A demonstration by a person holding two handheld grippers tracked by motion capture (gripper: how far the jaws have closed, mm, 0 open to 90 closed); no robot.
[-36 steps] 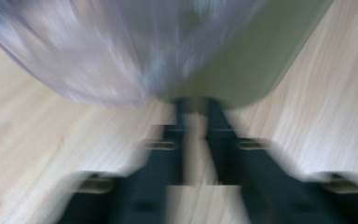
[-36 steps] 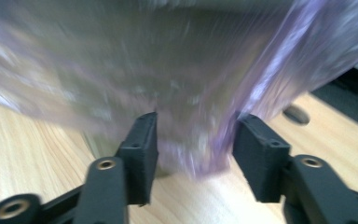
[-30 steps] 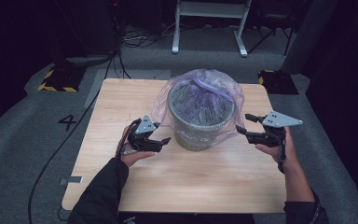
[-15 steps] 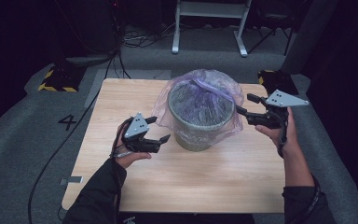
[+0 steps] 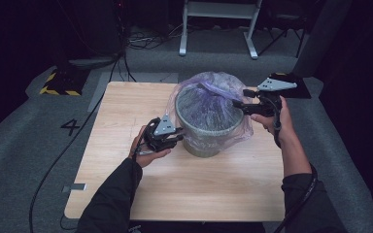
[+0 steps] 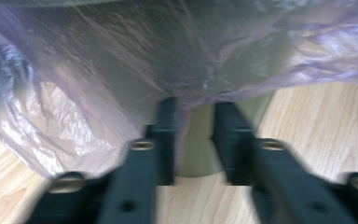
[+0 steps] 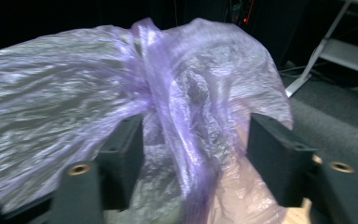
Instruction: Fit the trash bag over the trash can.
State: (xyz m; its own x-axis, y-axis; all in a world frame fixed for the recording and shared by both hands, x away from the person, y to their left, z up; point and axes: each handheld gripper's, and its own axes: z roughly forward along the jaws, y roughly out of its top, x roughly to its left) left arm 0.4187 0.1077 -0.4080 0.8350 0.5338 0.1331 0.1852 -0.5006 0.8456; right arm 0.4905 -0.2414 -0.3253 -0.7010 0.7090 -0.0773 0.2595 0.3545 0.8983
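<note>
A grey-green bin [image 5: 206, 141] lined with a translucent purple bag [image 5: 213, 82] stands mid-table. My left gripper [image 5: 178, 138] is low against the bin's left wall. Its jaws [image 6: 193, 105] have just been closing and now stand narrow, with the bag's hanging hem [image 6: 121, 70] and the bin wall [image 6: 196, 144] between the tips. A gap still shows between the pads. My right gripper [image 5: 237, 104] is up at the bin's right rim. It [image 7: 196, 123] is open, with a twisted gather of the bag [image 7: 163, 93] between the jaws.
The bin sits on a light wooden table [image 5: 126, 107]. Grey carpet surrounds it, with a cable [image 5: 68, 145] trailing at the left and a metal stand's legs [image 5: 213, 29] behind. Bare table lies in front of the bin.
My right gripper rose and moved in over the bin's right rim onto the bag. My left gripper shifted in against the bin's wall and its jaws narrowed.
</note>
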